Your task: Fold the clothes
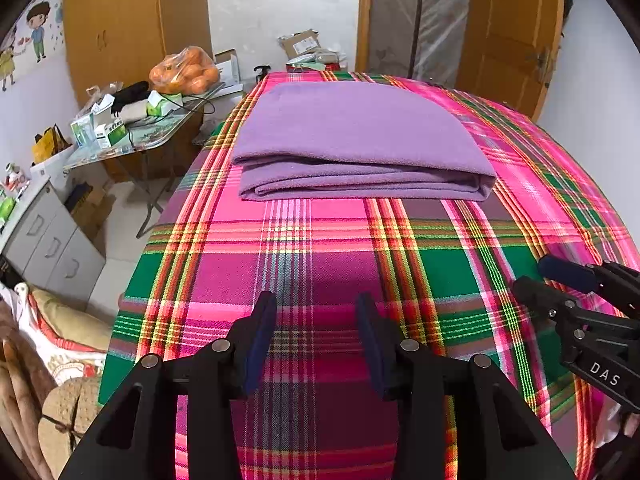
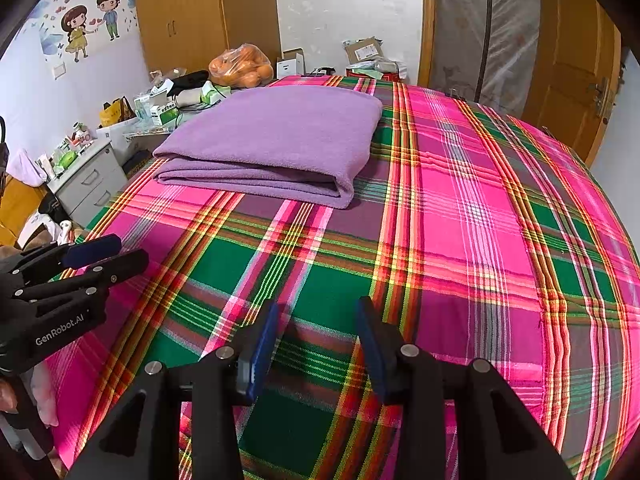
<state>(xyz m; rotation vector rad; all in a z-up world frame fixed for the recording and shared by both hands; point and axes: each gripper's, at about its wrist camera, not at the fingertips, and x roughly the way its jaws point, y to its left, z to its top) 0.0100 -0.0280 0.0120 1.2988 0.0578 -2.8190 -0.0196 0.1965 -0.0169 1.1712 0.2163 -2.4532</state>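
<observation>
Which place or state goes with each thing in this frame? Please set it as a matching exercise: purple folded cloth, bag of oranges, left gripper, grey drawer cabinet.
Things:
1. purple folded cloth
2. bag of oranges
3. left gripper
4. grey drawer cabinet

Places or states:
A. on the cluttered side table beside the bed
B. open, nothing between its fingers
C. lying on the plaid bedcover
D. on the floor against the wall

Pairs: 1-C, 2-A, 3-B, 4-D
</observation>
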